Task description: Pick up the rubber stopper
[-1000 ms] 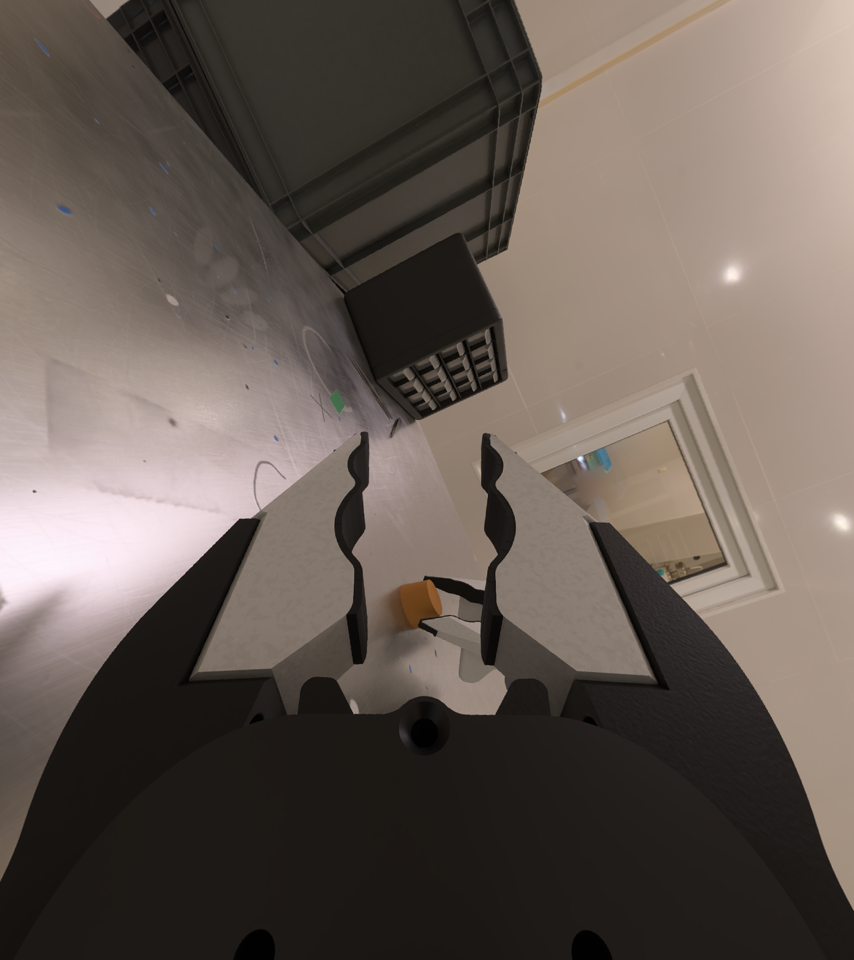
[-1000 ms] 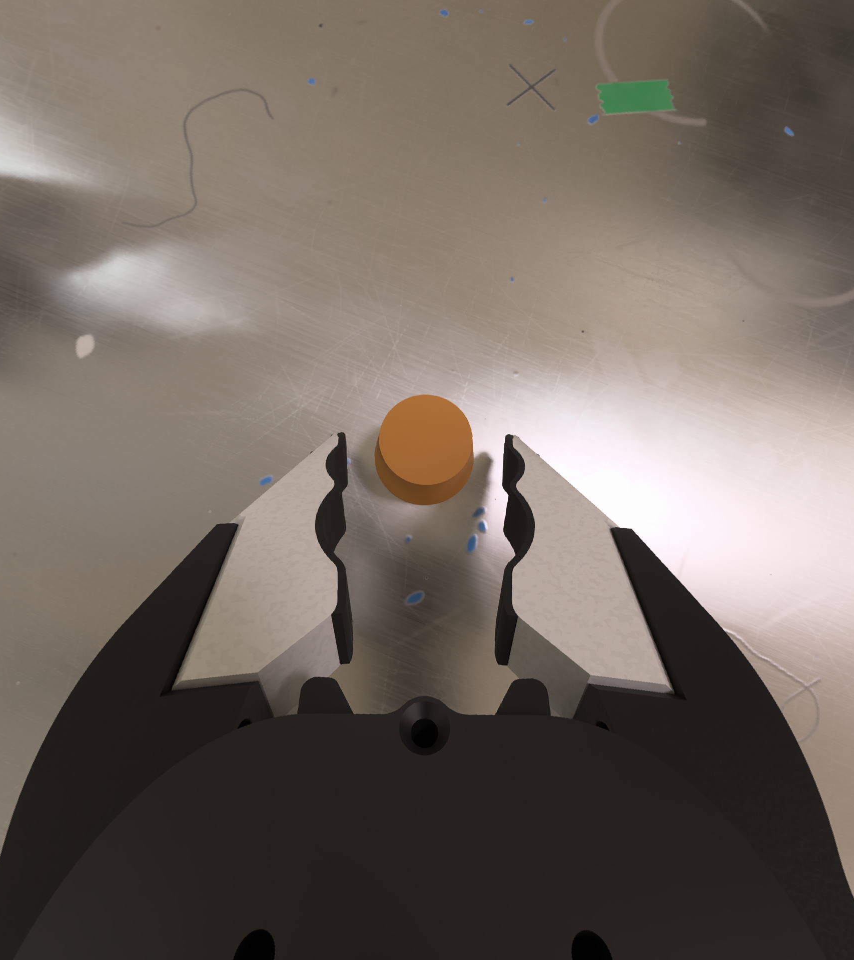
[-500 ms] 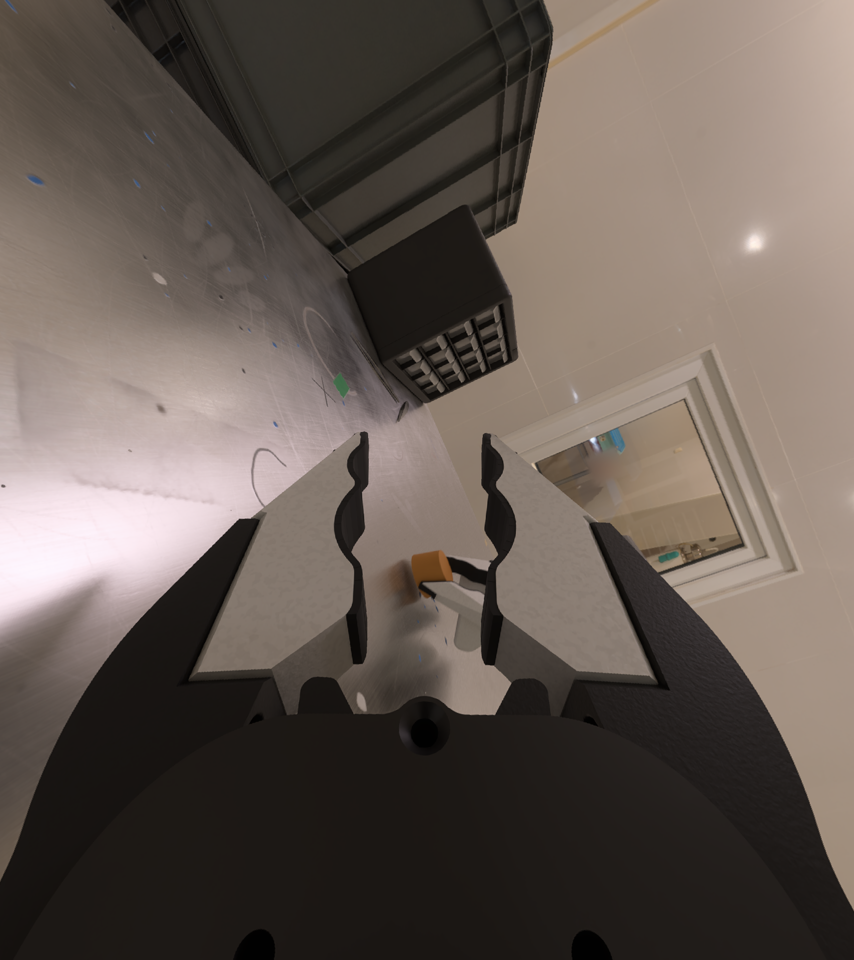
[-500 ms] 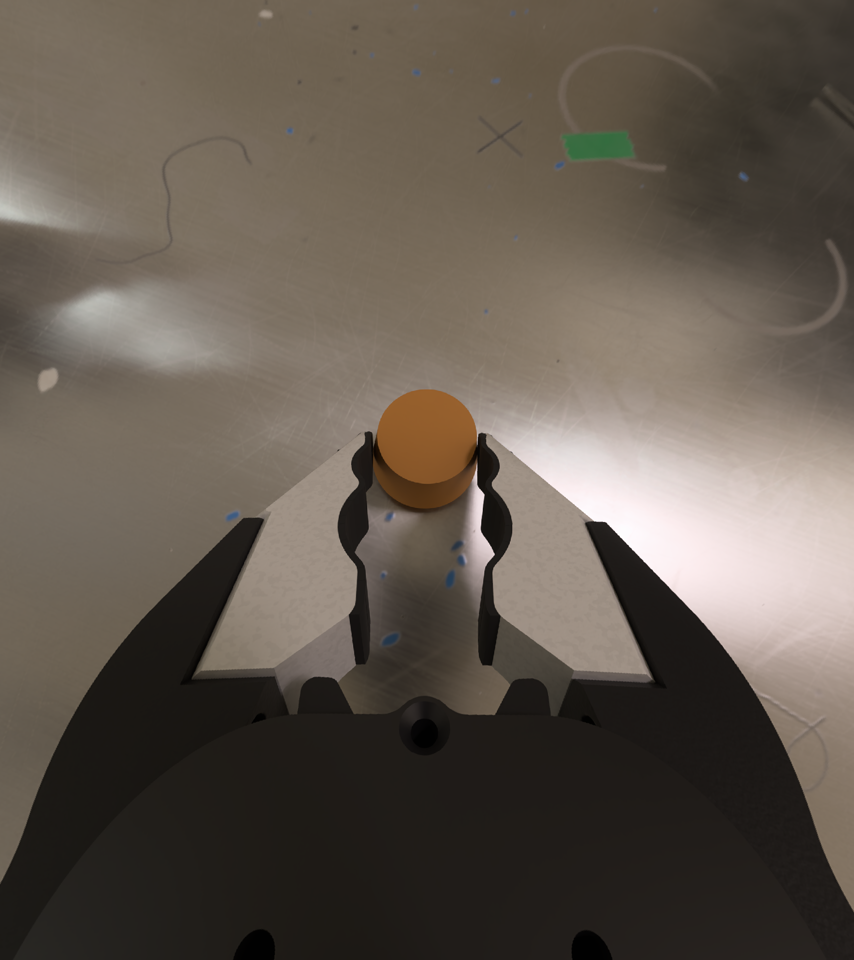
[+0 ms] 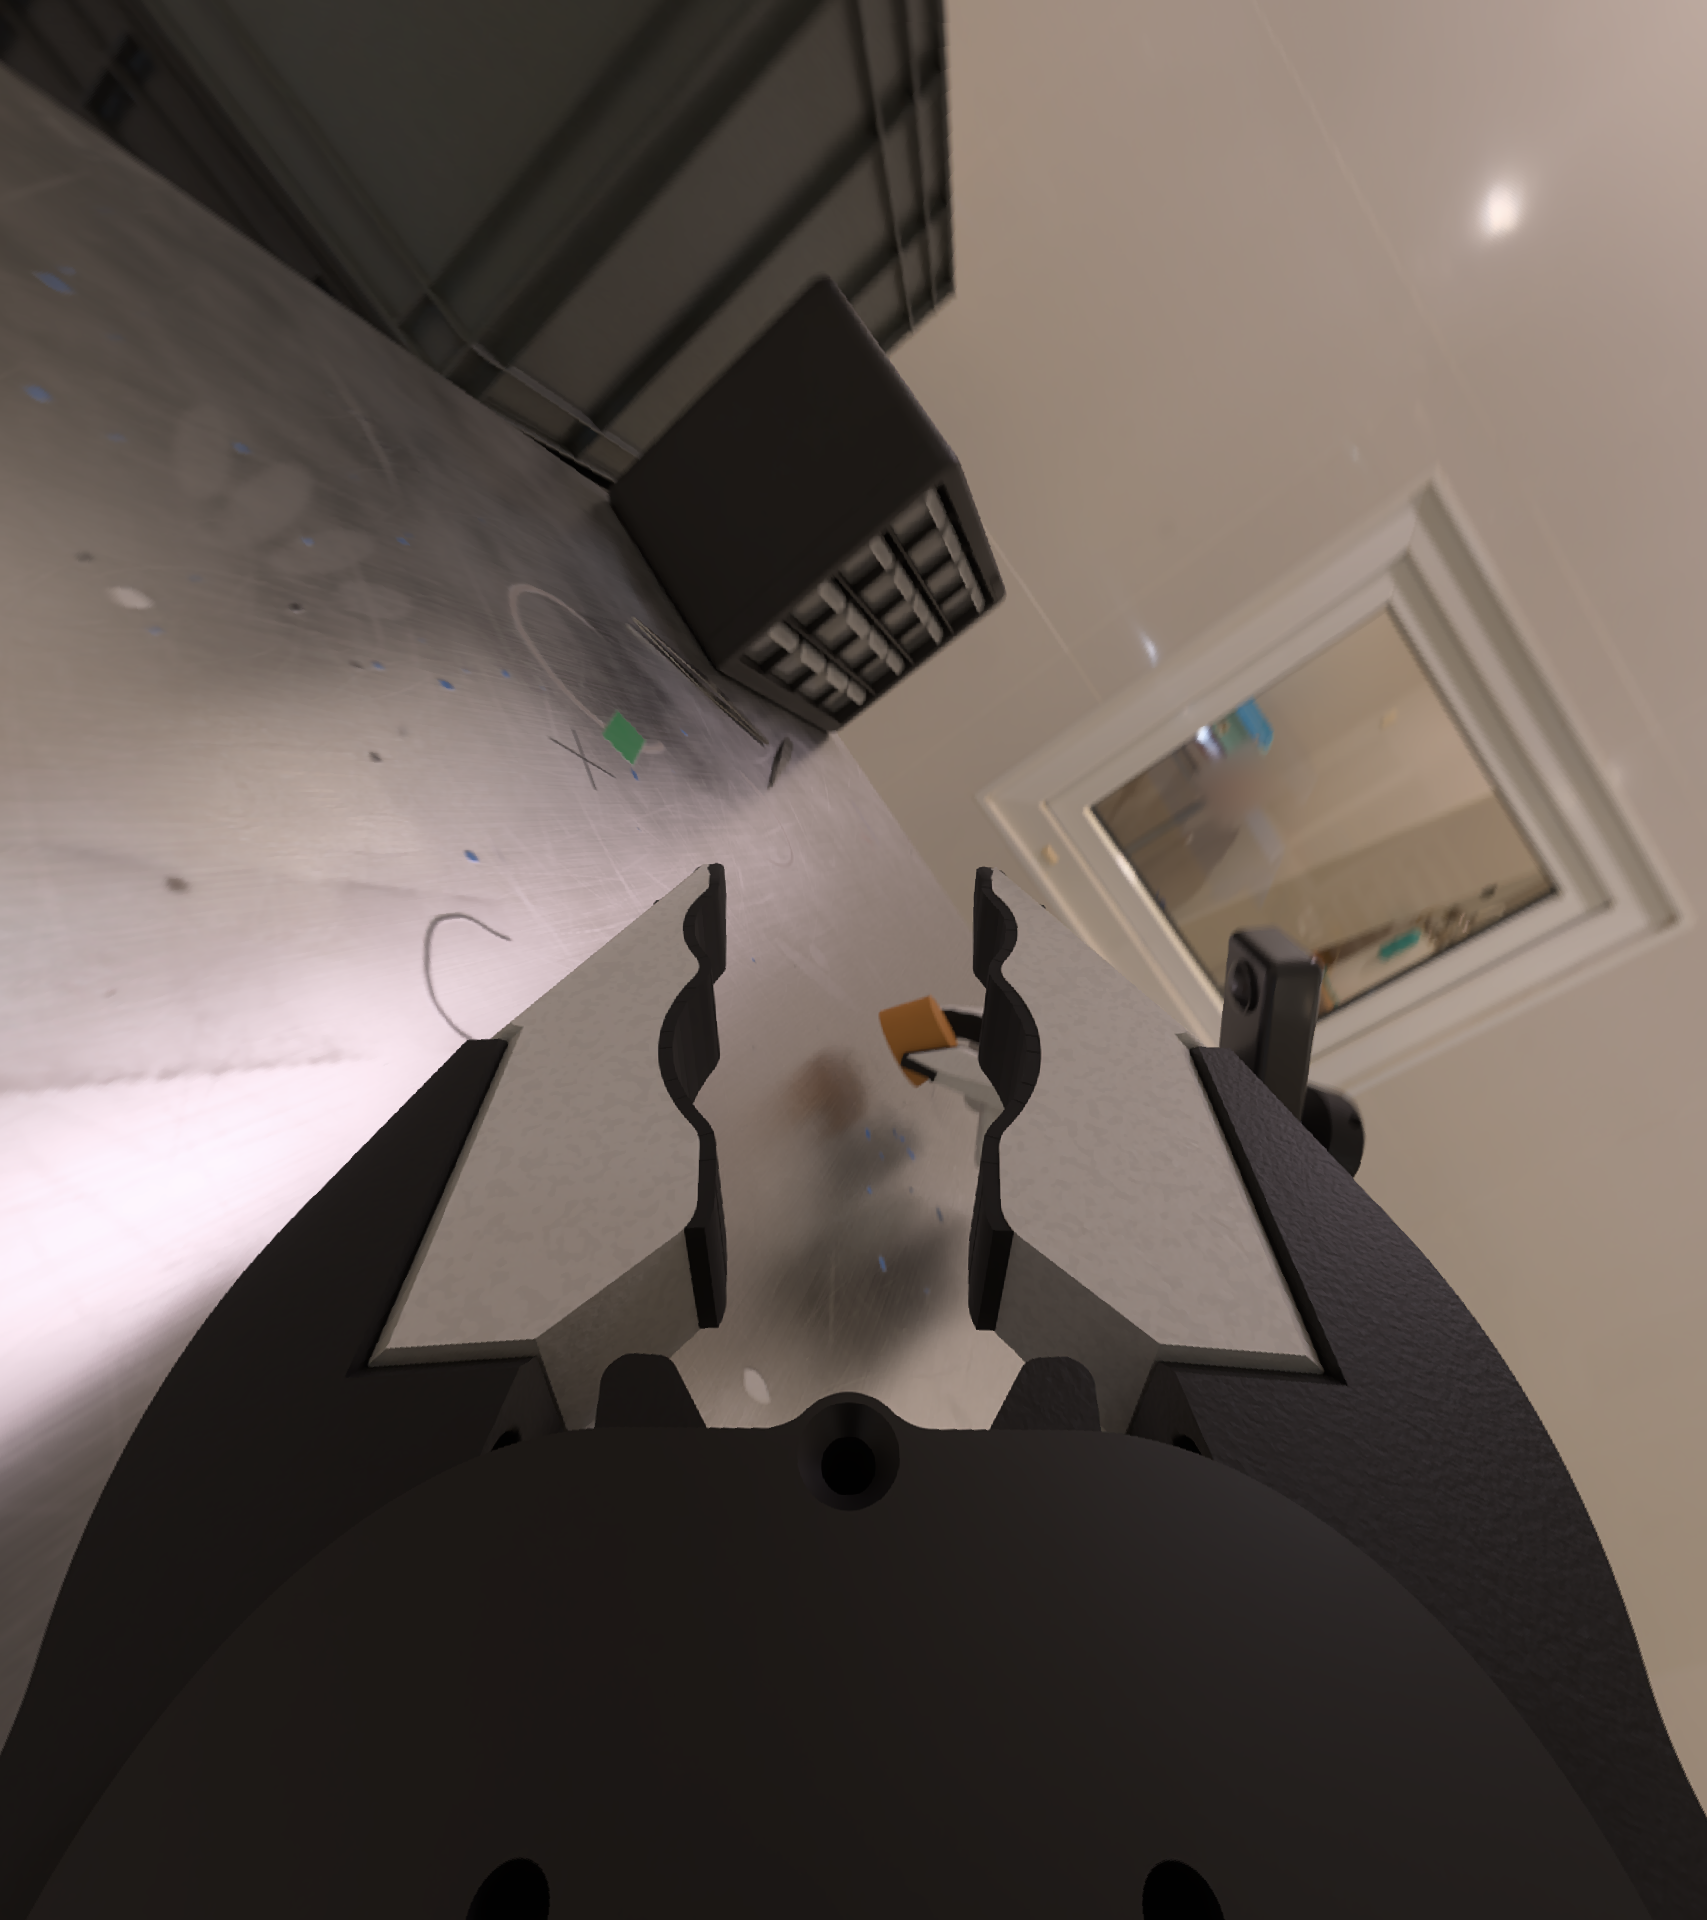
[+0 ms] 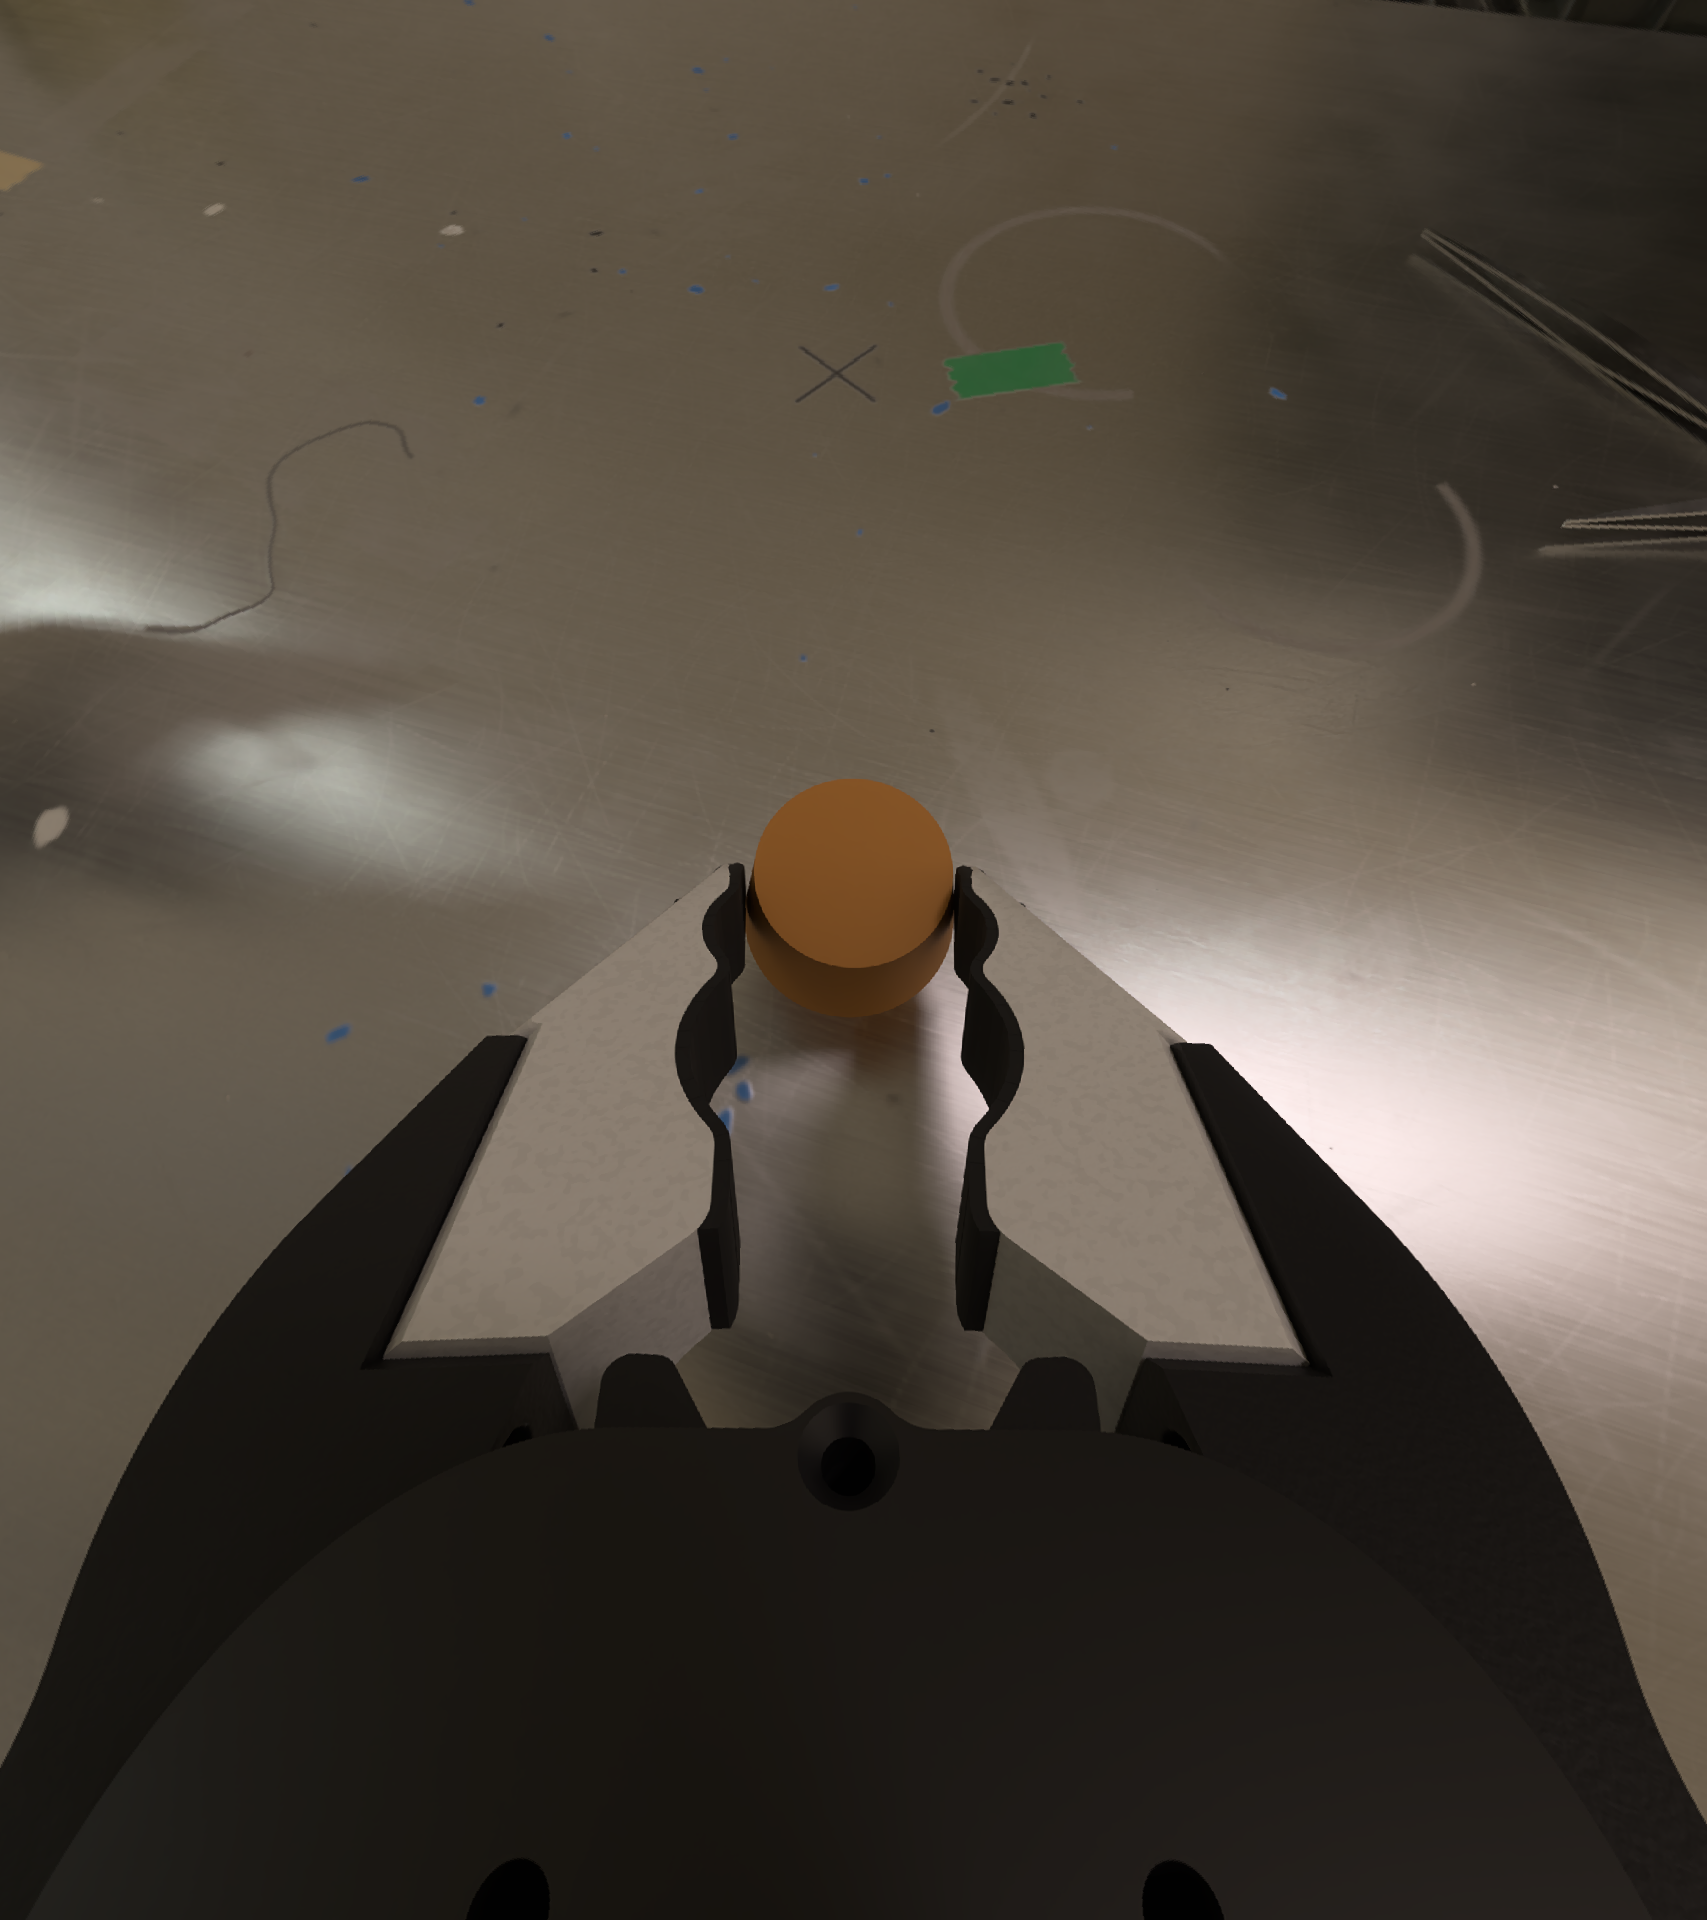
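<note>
The orange rubber stopper [image 6: 849, 894] sits between the fingertips of my right gripper [image 6: 849, 899], which is shut on it and holds it above the scratched metal table [image 6: 1244, 779]. In the left wrist view the stopper [image 5: 916, 1027] shows small and far off, raised off the table in the right gripper's fingers [image 5: 942, 1070]. My left gripper [image 5: 847, 883] is open and empty, tilted sideways, well away from the stopper.
A large dark grey crate [image 5: 620, 208] and a smaller black box with a grid face [image 5: 807, 540] stand at the table's far side. A green tape patch [image 6: 1010, 369], a drawn cross [image 6: 835, 374] and metal tweezers [image 6: 1607, 353] lie on the table.
My right gripper closed on the stopper and lifted it off the table. The left wrist view drifted slightly; the left gripper stayed open.
</note>
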`<state>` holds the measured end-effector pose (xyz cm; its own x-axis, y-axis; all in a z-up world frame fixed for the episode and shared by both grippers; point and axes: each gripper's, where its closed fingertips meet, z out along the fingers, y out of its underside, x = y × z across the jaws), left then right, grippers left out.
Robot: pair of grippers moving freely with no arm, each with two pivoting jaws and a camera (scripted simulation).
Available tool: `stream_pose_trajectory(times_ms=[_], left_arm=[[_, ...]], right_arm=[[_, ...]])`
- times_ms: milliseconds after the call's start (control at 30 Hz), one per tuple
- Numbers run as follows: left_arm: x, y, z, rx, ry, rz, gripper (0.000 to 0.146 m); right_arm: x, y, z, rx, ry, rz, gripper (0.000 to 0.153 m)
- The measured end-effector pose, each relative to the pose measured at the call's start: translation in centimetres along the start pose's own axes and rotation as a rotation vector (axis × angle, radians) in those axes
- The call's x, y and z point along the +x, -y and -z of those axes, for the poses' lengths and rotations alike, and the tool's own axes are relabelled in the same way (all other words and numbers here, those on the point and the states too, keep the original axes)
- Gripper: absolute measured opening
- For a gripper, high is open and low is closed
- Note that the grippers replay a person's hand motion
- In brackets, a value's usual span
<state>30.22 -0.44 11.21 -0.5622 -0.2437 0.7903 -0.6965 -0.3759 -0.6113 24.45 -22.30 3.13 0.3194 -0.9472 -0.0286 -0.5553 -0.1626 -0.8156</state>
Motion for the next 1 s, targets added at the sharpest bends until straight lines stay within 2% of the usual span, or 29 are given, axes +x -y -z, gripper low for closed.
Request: stream_pose_trajectory(times_ms=[133,300,467,600,833,933,1000], left_arm=[[1.3,-2.0,-1.4,-0.092,0.003,-0.197,0.055],[2.8,-5.1,-4.3,-0.226,-0.01,-0.441,0.062],[3.4,-7.7,-8.4,-0.568,-0.05,-0.787,0.065],[3.0,-7.4,-11.8,-0.781,-0.104,-1.032,0.066],[1.6,-7.2,-16.9,-1.039,-0.167,-1.248,0.049],[-0.3,-7.4,-18.5,-1.16,-0.123,-1.397,0.048],[-0.5,-8.0,-18.9,-1.236,-0.158,-1.402,0.051]], right_arm=[[0.6,0.1,0.9,0.014,0.061,0.043,0.04],[1.3,0.6,2.3,0.043,0.215,0.121,0.04],[2.5,1.0,3.5,0.118,0.343,0.135,0.04],[3.1,0.4,3.7,0.152,0.386,0.092,0.04],[2.9,0.6,4.3,0.183,0.452,0.083,0.04],[3.2,0.5,4.4,0.185,0.472,0.058,0.04],[3.5,0.6,4.5,0.193,0.472,0.042,0.04]])
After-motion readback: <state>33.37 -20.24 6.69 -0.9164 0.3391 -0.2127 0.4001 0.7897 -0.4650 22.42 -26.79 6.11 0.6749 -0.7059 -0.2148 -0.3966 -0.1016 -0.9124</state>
